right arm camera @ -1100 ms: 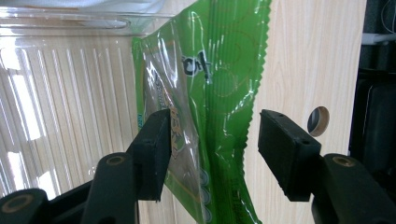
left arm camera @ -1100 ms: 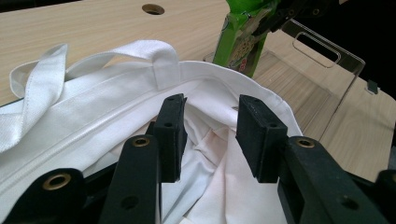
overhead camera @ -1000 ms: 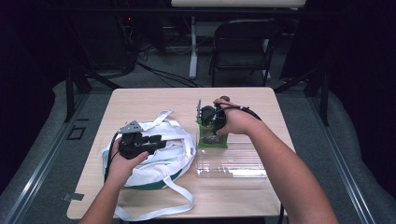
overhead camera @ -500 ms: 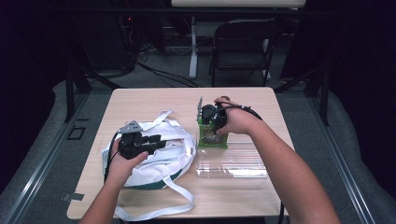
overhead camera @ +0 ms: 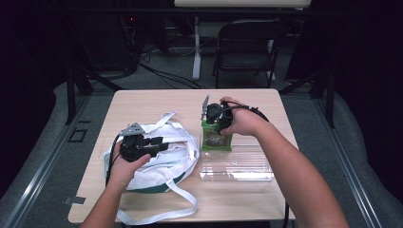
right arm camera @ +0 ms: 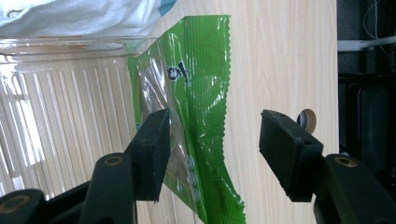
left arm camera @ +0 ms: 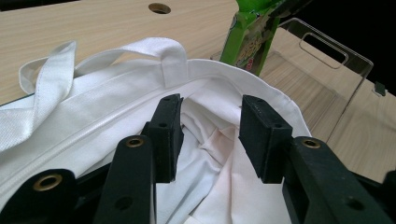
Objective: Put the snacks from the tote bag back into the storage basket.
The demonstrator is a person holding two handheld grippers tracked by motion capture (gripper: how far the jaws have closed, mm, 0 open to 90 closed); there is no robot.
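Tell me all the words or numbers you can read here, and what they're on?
Green snack packet: a dark printed mark near its top, too warped and blurred to read.
Same packet, left gripper view: print too blurred to read.
White tote bag, clear tray, table: no writing visible.

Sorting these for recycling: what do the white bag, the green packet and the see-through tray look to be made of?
White bag: woven cloth, matte, probably cotton canvas; weave, stitched hem and soft folds show.
Green packet: thin glossy plastic film; it glints and has a crimped, zigzag-cut edge.
See-through tray: rigid clear plastic, perhaps acrylic; the table's wood grain shows through it, with a handle slot cut in its wall.
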